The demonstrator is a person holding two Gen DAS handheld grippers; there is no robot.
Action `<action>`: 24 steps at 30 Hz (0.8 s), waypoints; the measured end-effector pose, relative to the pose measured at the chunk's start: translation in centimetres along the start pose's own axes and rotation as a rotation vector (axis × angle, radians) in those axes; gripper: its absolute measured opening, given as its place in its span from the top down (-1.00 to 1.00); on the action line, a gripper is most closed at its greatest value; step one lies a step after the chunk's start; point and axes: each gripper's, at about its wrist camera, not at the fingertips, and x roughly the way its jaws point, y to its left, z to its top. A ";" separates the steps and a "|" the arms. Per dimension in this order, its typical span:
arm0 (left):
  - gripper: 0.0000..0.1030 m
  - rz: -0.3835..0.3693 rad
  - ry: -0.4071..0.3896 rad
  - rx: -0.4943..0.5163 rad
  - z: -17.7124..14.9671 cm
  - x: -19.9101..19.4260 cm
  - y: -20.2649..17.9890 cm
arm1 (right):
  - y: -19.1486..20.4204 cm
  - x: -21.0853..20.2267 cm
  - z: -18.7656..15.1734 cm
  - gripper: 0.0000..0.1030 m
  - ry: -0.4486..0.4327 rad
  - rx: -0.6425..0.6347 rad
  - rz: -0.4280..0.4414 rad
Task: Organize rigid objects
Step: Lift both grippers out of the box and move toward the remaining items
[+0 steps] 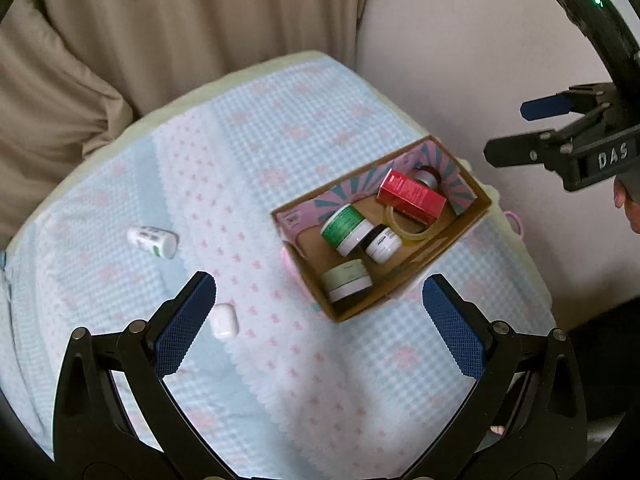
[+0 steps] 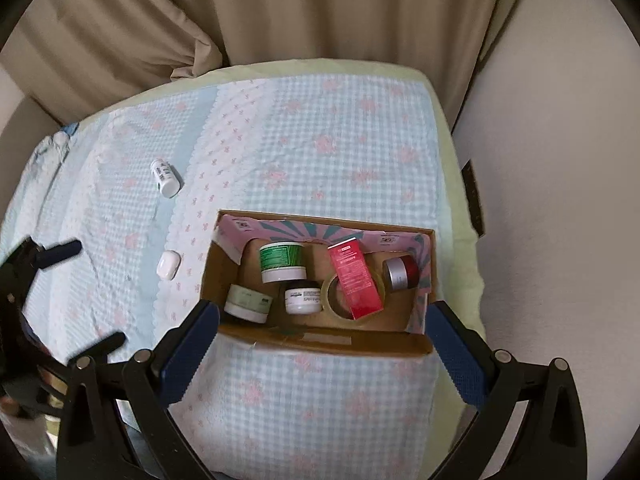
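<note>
Two grippers are in my view, and both stand spread wide with nothing between their blue pads. My left gripper hovers above the near part of the checked blue-and-pink bedspread; my right gripper hovers just over the near wall of the cardboard box, which sits toward the bedspread's right edge. Seen from the left wrist camera, the right gripper's body carries raised lettering reading "DAS".

Nearest on the cloth, a small white rounded case lies just beside my left gripper's left pad, apart from the box. Further toward the left edge lies a white bottle on its side, with green marking; its print is too small to read.

Inside the box, near wall first: a pale green jar in the near left corner, then a white jar with a dark lid whose label I cannot read with confidence. Beside it a roll of clear tape lies flat, with a red carton resting across it; the carton's text is illegible. A green-labelled jar stands behind, and a red and silver jar lies tipped at the right end wall.

Beyond the far edge hang beige curtains.
</note>
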 end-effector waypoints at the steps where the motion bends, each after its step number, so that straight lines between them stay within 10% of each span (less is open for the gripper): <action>1: -1.00 0.006 -0.010 0.001 -0.3 -0.7 0.5 | 0.9 -0.8 -0.2 -1.00 -0.009 -0.003 -0.023; 24: -1.00 0.073 -0.041 0.022 -7.7 -8.8 24.7 | 23.5 -3.7 -0.7 -1.00 -0.146 0.098 -0.034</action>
